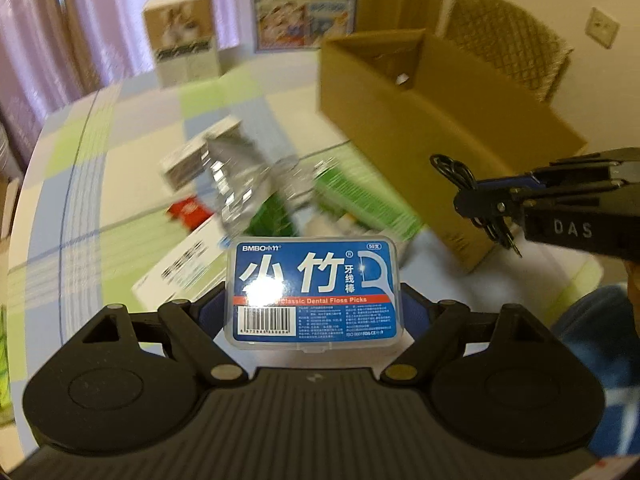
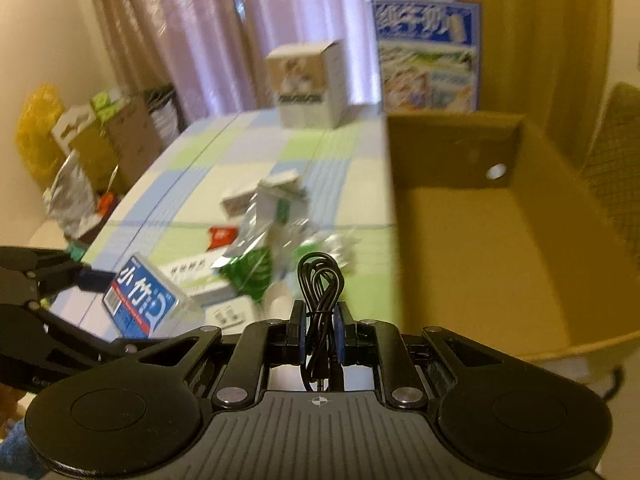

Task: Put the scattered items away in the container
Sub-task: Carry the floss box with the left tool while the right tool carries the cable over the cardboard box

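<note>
- The left claw (image 1: 312, 304) grips the dental floss box (image 1: 312, 292) by its sides; the smooth plastic could slip before reaching the cardboard box (image 1: 400, 128).
- The right claw (image 2: 320, 332) pinches a coiled black cable (image 2: 320, 280); its loose loops could snag the rim.

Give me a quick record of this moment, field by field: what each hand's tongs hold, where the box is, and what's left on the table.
left tongs: closed on a blue floss pick case
right tongs: shut on a coiled black cable
cardboard box: open, on the table's right side; what shows of its inside is bare
table: checked cloth
left to tidy: blurred pile of packets, not identifiable singly
</note>
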{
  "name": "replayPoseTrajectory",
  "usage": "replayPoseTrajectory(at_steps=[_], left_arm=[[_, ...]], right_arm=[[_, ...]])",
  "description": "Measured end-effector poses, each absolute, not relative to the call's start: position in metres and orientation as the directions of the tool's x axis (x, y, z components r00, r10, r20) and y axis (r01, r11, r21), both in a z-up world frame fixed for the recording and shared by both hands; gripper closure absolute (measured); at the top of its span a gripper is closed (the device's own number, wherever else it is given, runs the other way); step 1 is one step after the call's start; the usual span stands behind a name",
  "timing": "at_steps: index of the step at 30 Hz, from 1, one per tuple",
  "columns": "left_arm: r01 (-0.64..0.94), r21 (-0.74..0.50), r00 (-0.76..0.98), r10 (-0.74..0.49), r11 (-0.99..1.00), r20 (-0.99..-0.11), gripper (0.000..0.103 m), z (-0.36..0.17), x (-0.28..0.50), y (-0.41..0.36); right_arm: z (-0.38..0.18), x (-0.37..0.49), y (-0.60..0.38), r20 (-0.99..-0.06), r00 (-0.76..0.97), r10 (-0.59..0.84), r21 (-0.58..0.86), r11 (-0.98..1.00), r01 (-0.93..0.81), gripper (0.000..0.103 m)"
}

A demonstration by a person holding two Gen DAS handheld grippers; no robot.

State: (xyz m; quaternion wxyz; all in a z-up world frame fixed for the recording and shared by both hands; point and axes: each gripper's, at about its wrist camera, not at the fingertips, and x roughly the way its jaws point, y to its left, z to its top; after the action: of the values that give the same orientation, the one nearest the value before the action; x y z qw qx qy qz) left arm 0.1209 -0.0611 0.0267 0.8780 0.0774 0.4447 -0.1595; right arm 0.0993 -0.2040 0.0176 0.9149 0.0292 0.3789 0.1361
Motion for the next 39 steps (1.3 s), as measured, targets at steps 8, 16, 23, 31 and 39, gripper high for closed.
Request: replayPoseTrajectory(at_steps=[8, 16, 23, 31, 39], left_arm=[[0.440, -0.025, 0.567, -0.299, 0.898, -0.768, 0.020, 0.057, 0.132, -0.133], [0.517, -0.022, 0.550, -0.352, 0.856, -0.757, 0.020, 0.061, 0.163, -0.201], [0.547, -0.019, 0.529, -0.363, 0.837, -0.767, 0.020, 0.048, 0.188, -0.233], [0.549, -0.025, 0.514, -0.361, 0.835, -0.778, 0.020, 0.032, 0.206, -0.245], [0.550, 0.008, 0.525, -0.339, 0.835, -0.781, 0.019, 0.023, 0.210, -0.252]], right_arm=[[0.051, 0.100, -0.286, -0.653, 0.737, 0.174, 0.157, 0.983, -0.093, 0.092], [0.048, 0.114, -0.340, -0.666, 0.731, 0.148, 0.186, 0.982, -0.028, 0.092], [0.034, 0.128, -0.356, -0.676, 0.719, 0.161, 0.218, 0.976, -0.013, 0.092], [0.024, 0.137, -0.365, -0.678, 0.713, 0.179, 0.248, 0.969, -0.007, 0.092], [0.017, 0.141, -0.367, -0.682, 0.708, 0.183, 0.256, 0.967, -0.004, 0.092]])
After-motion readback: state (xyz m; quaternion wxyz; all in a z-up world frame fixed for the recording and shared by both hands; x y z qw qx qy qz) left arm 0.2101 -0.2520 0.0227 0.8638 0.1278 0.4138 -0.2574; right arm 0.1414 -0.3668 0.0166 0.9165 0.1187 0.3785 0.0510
